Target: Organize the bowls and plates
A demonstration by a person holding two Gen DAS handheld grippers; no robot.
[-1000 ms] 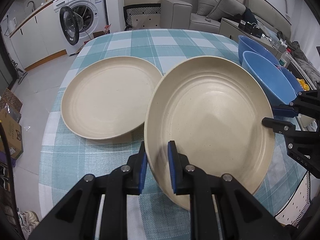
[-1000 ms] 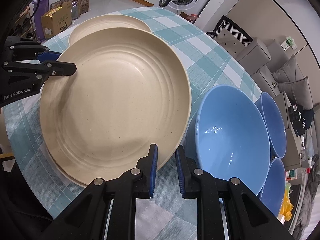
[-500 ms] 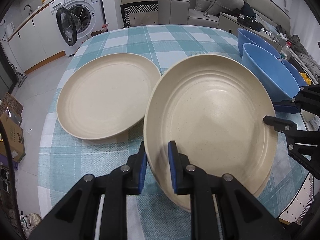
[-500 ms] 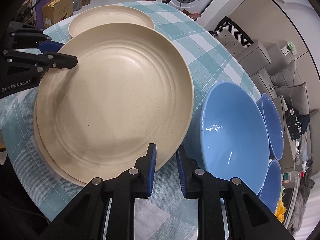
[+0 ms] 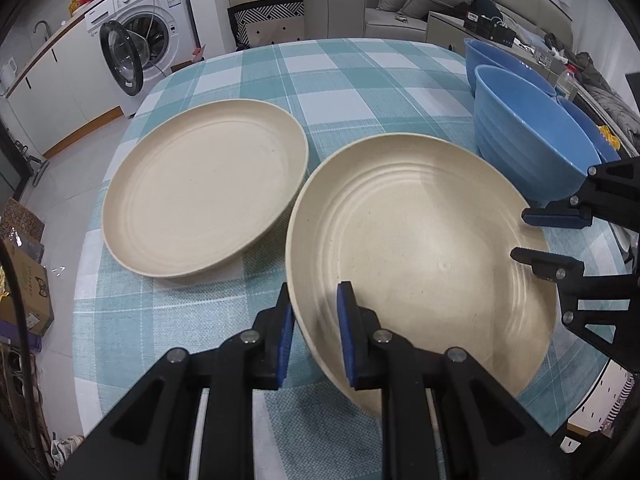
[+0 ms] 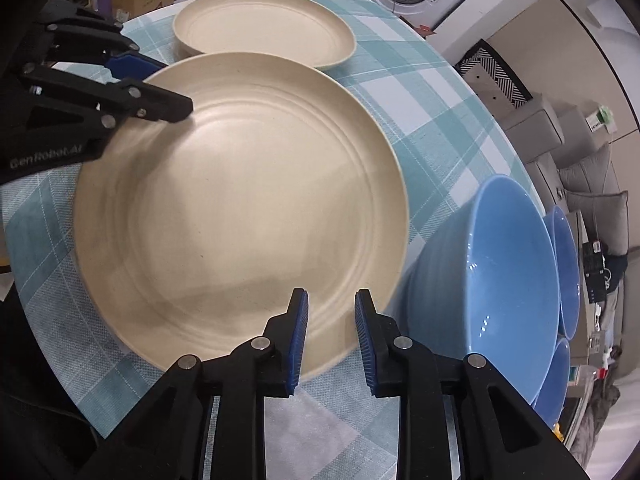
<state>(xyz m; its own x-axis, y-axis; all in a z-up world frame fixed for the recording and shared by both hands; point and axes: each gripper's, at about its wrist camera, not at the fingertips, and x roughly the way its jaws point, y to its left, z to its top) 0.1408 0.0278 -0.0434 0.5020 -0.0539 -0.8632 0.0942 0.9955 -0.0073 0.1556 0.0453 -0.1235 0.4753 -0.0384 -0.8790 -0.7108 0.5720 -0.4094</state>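
A big cream plate point(image 5: 420, 240) point(image 6: 240, 208) lies flat on the checked table, near its front edge. My left gripper point(image 5: 316, 328) point(image 6: 160, 84) is shut on the plate's left rim, one pad outside it and one inside. At the opposite rim my right gripper point(image 6: 331, 336) point(image 5: 540, 236) has its jaws opening; the rim runs between the pads, and they stand off it. A second cream plate point(image 5: 204, 188) point(image 6: 264, 28) rests on the table just beyond the left gripper.
Three blue bowls point(image 5: 532, 140) point(image 6: 512, 280) stand close to the held plate, beside my right gripper. The teal checked tablecloth point(image 5: 360, 72) stretches bare behind the plates. Off the table are a washing machine point(image 5: 140, 48), a grey sofa point(image 5: 400, 0) and cardboard boxes point(image 5: 24, 280).
The near plate was tilted and raised over another cream plate; it has sunk flat onto it. The right pads have drawn apart from the rim. The left grip looks unchanged.
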